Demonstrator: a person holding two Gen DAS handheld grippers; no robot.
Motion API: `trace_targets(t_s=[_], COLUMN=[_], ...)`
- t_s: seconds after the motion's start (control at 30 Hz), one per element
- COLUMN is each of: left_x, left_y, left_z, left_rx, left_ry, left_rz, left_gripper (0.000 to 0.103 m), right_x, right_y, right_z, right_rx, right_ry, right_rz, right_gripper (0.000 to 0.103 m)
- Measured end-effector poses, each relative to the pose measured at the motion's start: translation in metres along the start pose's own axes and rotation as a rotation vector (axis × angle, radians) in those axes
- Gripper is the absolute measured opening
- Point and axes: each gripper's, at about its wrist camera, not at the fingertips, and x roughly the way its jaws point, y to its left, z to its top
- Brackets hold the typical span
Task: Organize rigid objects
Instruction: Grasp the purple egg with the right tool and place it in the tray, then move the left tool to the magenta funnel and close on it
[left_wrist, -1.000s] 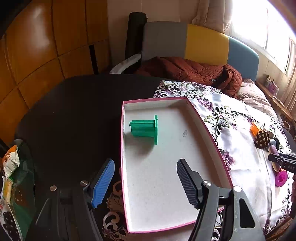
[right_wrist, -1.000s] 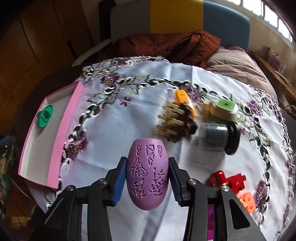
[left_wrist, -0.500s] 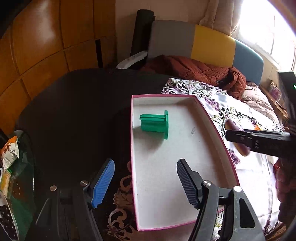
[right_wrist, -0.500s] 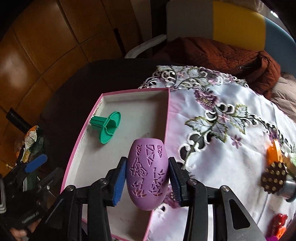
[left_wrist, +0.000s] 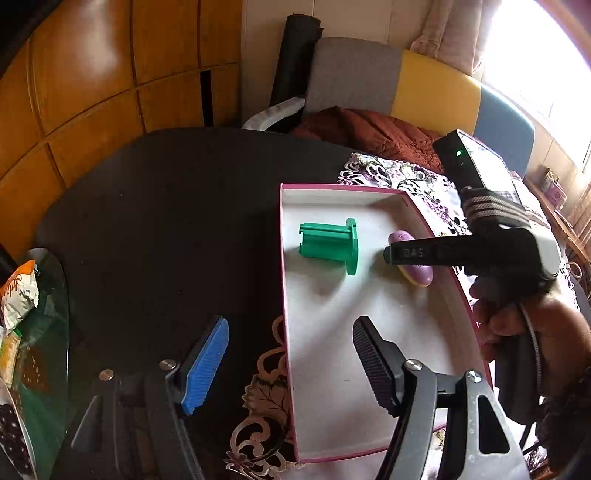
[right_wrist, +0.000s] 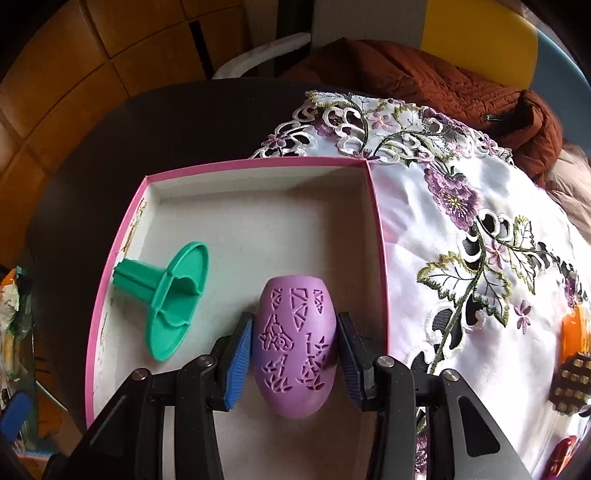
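Purple egg (right_wrist: 294, 343) sits between my right gripper's (right_wrist: 294, 349) opening pads, long axis running toward the pink box's (right_wrist: 376, 206) far wall; left gripper (left_wrist: 291, 363) gapes empty.

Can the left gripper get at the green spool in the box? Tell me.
Probably yes. The left gripper is open and empty, and the green spool lies uncovered ahead in the box. The right gripper, holding the purple egg, sits beside it, not across the path.
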Motion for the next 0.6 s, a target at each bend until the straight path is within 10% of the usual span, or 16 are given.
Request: trace_targets(t_s=[0.6], left_x=[-0.014], left_y=[-0.007], left_z=[-0.002], left_rx=[0.017], left_ry=[-0.023], left_rz=[-0.004], left_gripper=[0.071], right_x=[-0.086], right_y=[-0.013], right_z=[-0.035], right_rx=[0.010], right_ry=[-0.240], right_rz=[0.032], right_gripper=[0.074])
